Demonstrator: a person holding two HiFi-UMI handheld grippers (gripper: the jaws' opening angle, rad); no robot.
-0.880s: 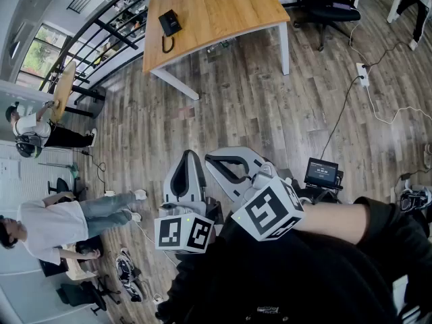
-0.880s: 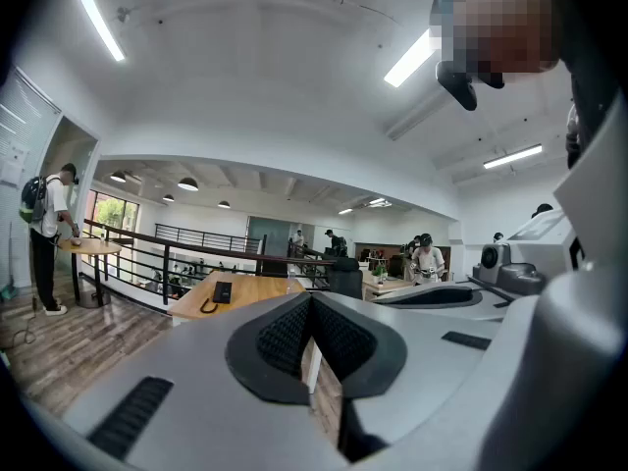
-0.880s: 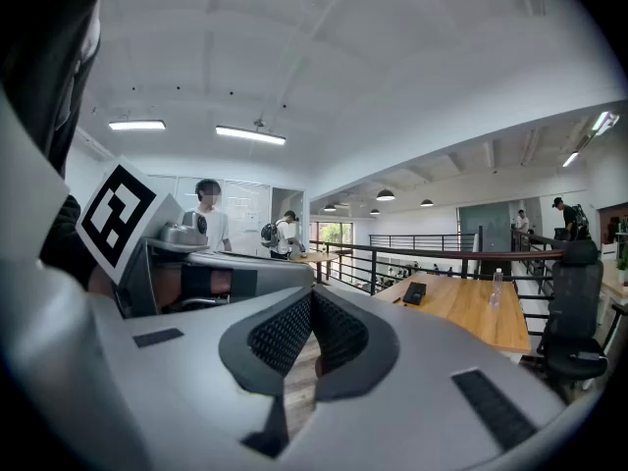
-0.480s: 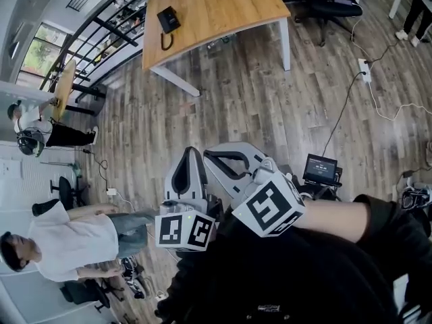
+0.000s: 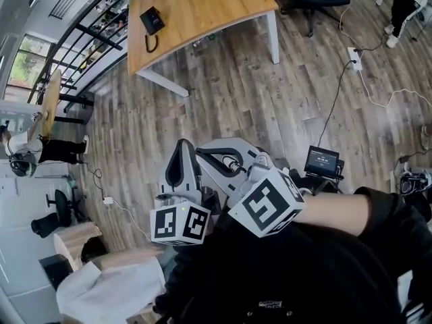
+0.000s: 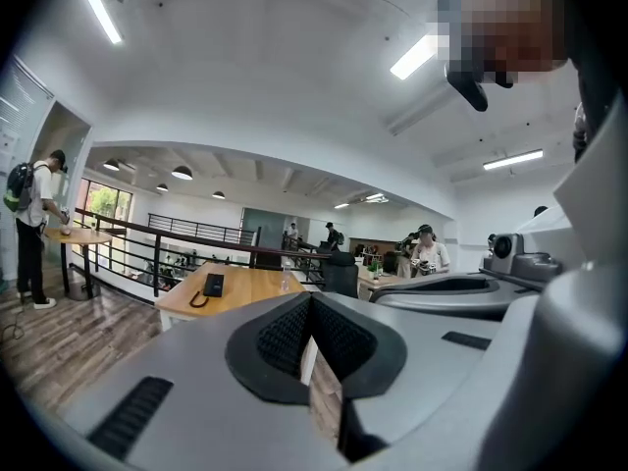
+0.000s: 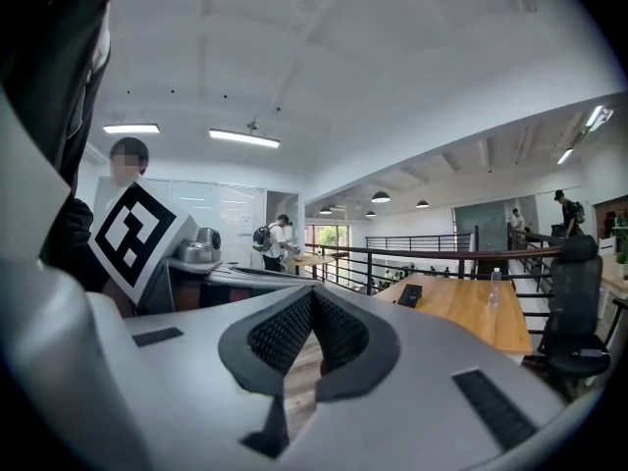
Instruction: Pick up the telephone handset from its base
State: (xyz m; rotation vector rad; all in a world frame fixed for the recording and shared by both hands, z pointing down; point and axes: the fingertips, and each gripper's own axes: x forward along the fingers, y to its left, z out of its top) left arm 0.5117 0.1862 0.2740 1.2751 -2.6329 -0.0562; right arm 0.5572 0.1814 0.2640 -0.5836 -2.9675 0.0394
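The black telephone (image 5: 152,20) lies flat near a corner of the wooden surface (image 5: 202,5), in the upper left of the head view. Its dark cord (image 5: 146,43) loops toward the surface's edge.

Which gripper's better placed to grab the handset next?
Left, marginally: the left gripper sits nearer the telephone in the head view. Both it and the right gripper are shut and far from the table; either must open first.

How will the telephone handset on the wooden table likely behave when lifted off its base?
The telephone handset looks dark and hard-shelled, so it is probably rigid and light. Its cord lies looped on the wooden table, so it will likely trail floppily and tug back.
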